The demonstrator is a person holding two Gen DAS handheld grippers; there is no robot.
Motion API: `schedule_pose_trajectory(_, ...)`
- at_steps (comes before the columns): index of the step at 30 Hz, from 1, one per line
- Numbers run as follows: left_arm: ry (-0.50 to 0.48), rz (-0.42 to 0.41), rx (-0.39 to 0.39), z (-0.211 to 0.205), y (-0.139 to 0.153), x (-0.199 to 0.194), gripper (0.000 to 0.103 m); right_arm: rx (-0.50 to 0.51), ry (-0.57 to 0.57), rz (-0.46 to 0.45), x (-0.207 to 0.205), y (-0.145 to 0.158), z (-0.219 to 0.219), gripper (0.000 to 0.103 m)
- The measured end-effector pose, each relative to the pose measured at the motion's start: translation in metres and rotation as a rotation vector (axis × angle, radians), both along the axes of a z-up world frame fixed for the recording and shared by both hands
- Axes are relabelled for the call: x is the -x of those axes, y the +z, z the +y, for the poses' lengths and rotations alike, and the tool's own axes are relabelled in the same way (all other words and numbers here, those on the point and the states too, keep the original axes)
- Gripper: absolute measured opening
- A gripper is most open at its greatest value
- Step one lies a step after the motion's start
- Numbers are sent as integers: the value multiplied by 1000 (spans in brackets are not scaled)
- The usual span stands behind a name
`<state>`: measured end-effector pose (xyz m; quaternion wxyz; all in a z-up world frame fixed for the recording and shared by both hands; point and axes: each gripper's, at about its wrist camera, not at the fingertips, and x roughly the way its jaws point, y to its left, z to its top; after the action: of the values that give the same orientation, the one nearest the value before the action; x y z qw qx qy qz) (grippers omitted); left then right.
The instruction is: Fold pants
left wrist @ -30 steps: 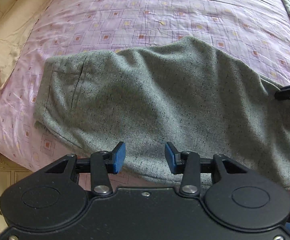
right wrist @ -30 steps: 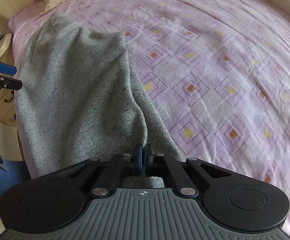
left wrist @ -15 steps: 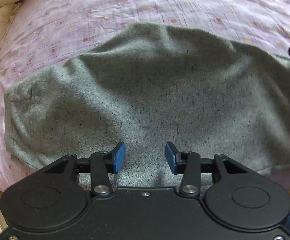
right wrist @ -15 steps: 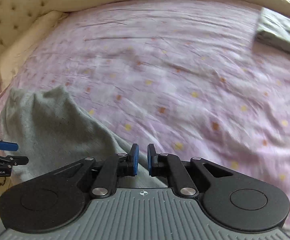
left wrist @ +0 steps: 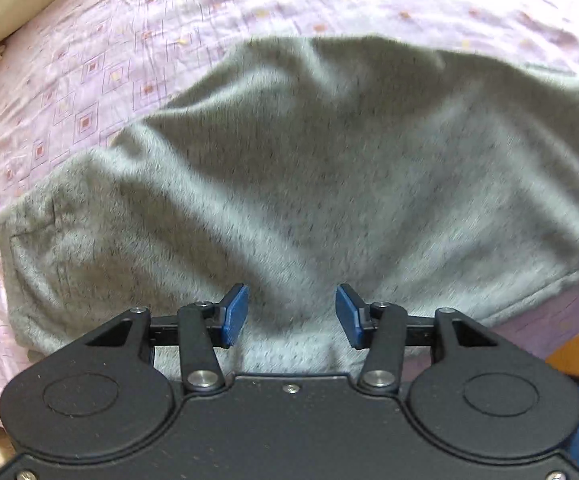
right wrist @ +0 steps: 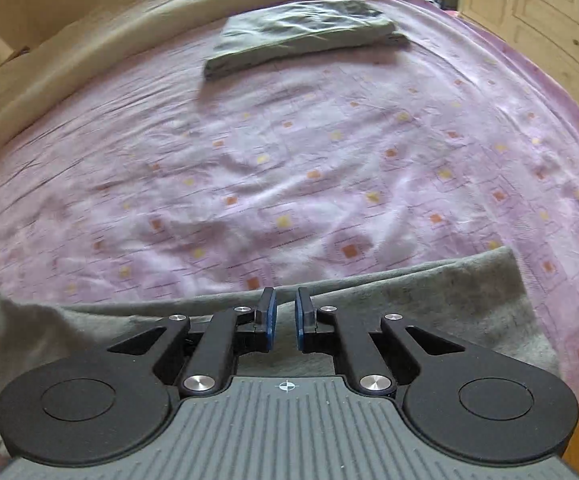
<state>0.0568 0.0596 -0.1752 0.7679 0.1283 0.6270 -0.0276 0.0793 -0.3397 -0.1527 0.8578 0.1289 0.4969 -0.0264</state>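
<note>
Left wrist view: left claw (left wrist: 291, 312), widening and empty, hangs over the pants (left wrist: 329, 176), probably to grab a fold; right claw (right wrist: 285, 318), barely parted, pinches nothing.

Left gripper (left wrist: 291, 311): mine, tipped steeply down over the grey pants (left wrist: 329, 168), near their edge closest to me.
Left jaws: opening, the blue pads well apart; cloth lies below the gap, not pinched.
Right gripper (right wrist: 285, 318): mine, angled down above the pants' far edge (right wrist: 429, 292).
Right jaws: a narrow slit between the blue pads, nothing caught in it.
Grip on the pants: none with either gripper.
</note>
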Motion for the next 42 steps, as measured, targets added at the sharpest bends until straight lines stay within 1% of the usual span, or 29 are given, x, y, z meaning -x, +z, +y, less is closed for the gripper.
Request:
schedule_pose_trajectory(3,7,-3,41,-2,3,-6,57,-90,114,38,0,-8,44,10)
schedule_pose_trajectory(6,7,-26,73,-3,11,-9,56,-90,188,64,5,-22,93,10)
schedule_pose_trajectory(8,3,-39,87,-2,18,-12,56,-49,192,83,0,-35,113,10)
schedule_pose_trajectory(10,-7,-51,88,-4,24,-13,56,17,170,118,-14,-50,122,9)
schedule_pose_trajectory(11,-15,-55,85,-4,25,-13,56,26,155,124,-22,-56,121,9)
schedule_pose_trajectory(12,-21,-60,84,-5,29,-12,56,14,132,101,-30,-56,119,9)
schedule_pose_trajectory(13,-24,-63,85,-5,31,-11,56,9,102,83,-37,-55,115,9)
schedule_pose_trajectory(15,-24,-58,91,-4,30,-11,56,9,59,77,-49,-50,108,9)
schedule_pose_trajectory(17,-22,-51,91,-2,27,-14,56,-12,38,41,-49,-39,96,10)
schedule_pose_trajectory(19,-5,-47,93,-1,25,-15,56,-8,15,5,-39,-29,78,10)
schedule_pose_trajectory(22,19,-32,109,-3,20,-16,55,30,-56,-21,-18,-16,34,12)
schedule_pose_trajectory(23,24,-33,109,-5,19,-14,55,56,-75,-27,-10,-12,17,15)
schedule_pose_trajectory(24,28,-34,108,-8,18,-13,55,90,-91,-27,-3,-8,0,28)
schedule_pose_trajectory(25,33,-35,109,-11,19,-11,55,118,-108,-22,2,-7,-17,34)
schedule_pose_trajectory(29,49,-40,97,-31,18,-10,55,161,-205,16,17,-4,-90,34)
schedule_pose_trajectory(32,62,-39,95,-52,19,-11,55,141,-249,35,20,-9,-130,35)
schedule_pose_trajectory(35,50,-48,92,-81,21,-15,55,87,-213,65,16,-21,-153,38)
schedule_pose_trajectory(39,22,-58,97,-121,22,-22,55,34,-78,123,6,-39,-158,38)
schedule_pose_trajectory(40,15,-62,96,-131,22,-25,55,10,-47,133,4,-41,-157,38)
schedule_pose_trajectory(41,10,-67,96,-140,21,-27,55,-21,-21,130,4,-43,-157,32)
schedule_pose_trajectory(42,6,-72,96,-148,21,-29,55,-49,9,119,5,-43,-155,1)
